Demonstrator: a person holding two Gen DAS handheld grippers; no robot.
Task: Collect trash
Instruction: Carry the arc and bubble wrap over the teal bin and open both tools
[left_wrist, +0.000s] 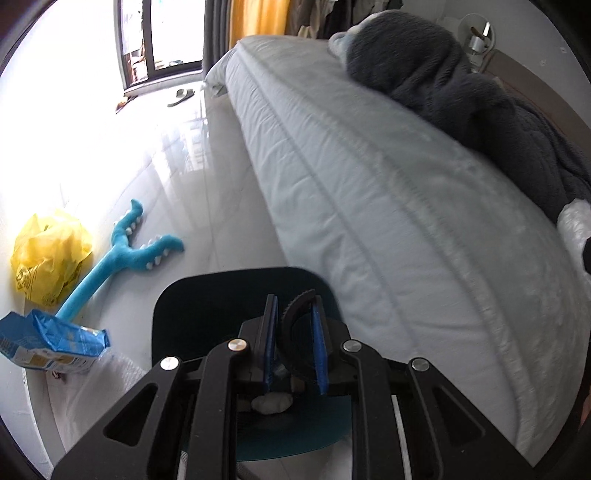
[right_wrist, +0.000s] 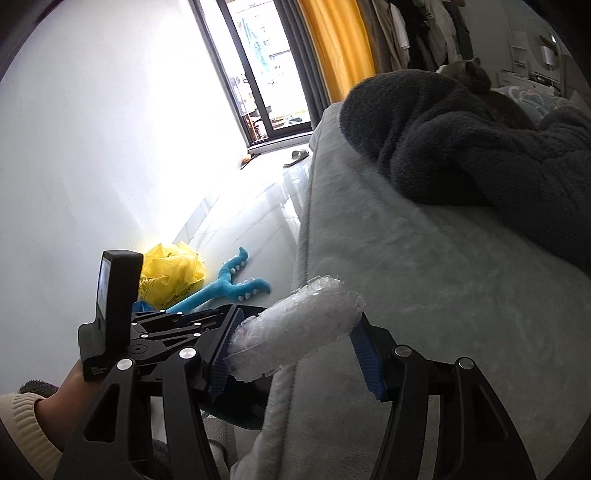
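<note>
There are two grippers, the left gripper (left_wrist: 293, 314) and the right gripper (right_wrist: 295, 341). One bubble-wrap roll (right_wrist: 295, 328), one yellow bag (left_wrist: 50, 254), one blue plush toy (left_wrist: 122, 254), one blue packet (left_wrist: 51, 341), one bed (left_wrist: 369, 206), one dark blanket (left_wrist: 443, 81), one slipper (left_wrist: 181, 96), one dark bin (left_wrist: 207, 302).

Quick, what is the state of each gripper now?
Left gripper: closed on a black toothed piece.
Right gripper: closed on a bubble wrap roll.
</note>
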